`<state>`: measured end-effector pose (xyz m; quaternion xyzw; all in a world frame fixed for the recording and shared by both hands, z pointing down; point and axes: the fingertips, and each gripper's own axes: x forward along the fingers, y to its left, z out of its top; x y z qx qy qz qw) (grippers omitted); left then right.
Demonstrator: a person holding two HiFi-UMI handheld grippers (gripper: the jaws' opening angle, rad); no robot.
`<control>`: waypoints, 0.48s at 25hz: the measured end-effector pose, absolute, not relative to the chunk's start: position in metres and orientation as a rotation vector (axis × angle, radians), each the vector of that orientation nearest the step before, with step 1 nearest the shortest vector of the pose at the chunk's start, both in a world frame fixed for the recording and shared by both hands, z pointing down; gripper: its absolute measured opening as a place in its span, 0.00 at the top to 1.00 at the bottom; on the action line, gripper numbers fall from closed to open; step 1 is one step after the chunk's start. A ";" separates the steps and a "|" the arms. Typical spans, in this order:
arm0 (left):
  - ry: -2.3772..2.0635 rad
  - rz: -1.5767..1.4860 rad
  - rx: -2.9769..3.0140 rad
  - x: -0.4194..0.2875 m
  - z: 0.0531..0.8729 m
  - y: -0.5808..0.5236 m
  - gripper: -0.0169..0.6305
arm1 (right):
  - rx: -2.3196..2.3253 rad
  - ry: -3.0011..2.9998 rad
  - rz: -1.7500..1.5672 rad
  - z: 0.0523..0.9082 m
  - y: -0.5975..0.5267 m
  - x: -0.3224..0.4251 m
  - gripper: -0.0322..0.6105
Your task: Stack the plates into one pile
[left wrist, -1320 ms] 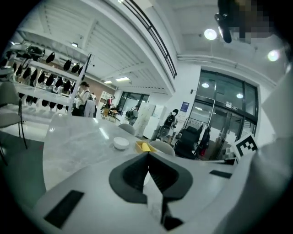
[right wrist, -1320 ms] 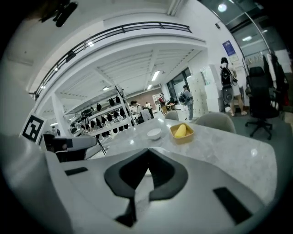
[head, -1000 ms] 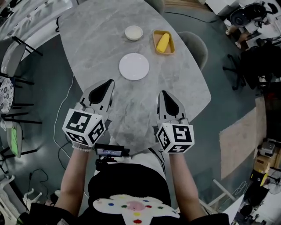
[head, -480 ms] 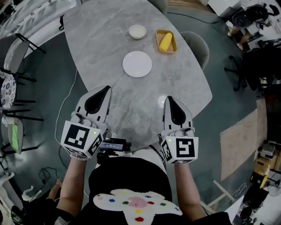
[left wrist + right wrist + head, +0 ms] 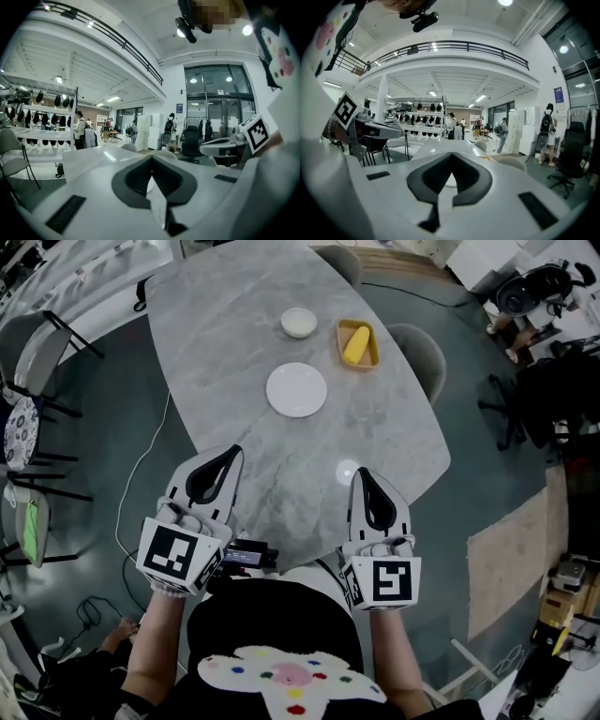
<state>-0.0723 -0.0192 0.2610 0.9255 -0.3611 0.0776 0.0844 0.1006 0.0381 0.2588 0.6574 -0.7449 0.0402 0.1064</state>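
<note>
Claws have drawn back from the white plate, left claw and right claw both pinched shut, empty.

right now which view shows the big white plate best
The head view: the whole white plate lies uncovered on the grey table. Both gripper views look low across the table, their shut jaws hiding all but a pale sliver.
</note>
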 end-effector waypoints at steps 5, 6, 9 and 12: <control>-1.076 0.226 2.767 -0.073 0.259 -0.017 0.96 | 1.926 -2.197 0.105 0.256 0.039 0.098 0.95; -1.076 0.225 2.768 -0.073 0.259 -0.017 0.96 | 1.923 -2.198 0.102 0.256 0.038 0.098 0.95; -1.078 0.224 2.766 -0.073 0.258 -0.018 0.96 | 1.918 -2.198 0.095 0.255 0.037 0.096 0.95; -1.080 0.223 2.771 -0.074 0.258 -0.018 0.96 | 1.914 -2.205 0.090 0.253 0.036 0.094 0.95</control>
